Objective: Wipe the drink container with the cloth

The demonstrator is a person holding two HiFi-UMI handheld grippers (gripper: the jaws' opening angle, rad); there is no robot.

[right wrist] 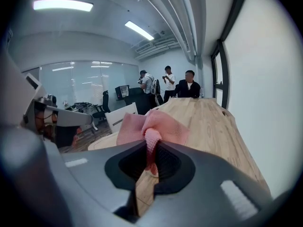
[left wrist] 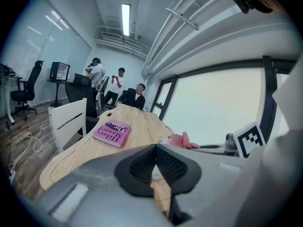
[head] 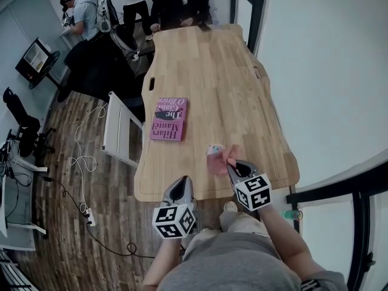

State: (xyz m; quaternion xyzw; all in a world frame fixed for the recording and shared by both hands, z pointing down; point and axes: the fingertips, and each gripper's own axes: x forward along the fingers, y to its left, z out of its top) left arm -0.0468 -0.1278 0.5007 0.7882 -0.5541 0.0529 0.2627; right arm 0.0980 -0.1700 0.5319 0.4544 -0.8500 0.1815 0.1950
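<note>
Nearest, right gripper jaws grasp pink cloth by the drink container, left gripper clenched empty; wiping, I'd judge, remains.

Book on table, left of cloth.

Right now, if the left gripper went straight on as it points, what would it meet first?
Probably nothing near: the left gripper, jaws shut, points over bare table between the pink book and the pink cloth; height unclear.
</note>
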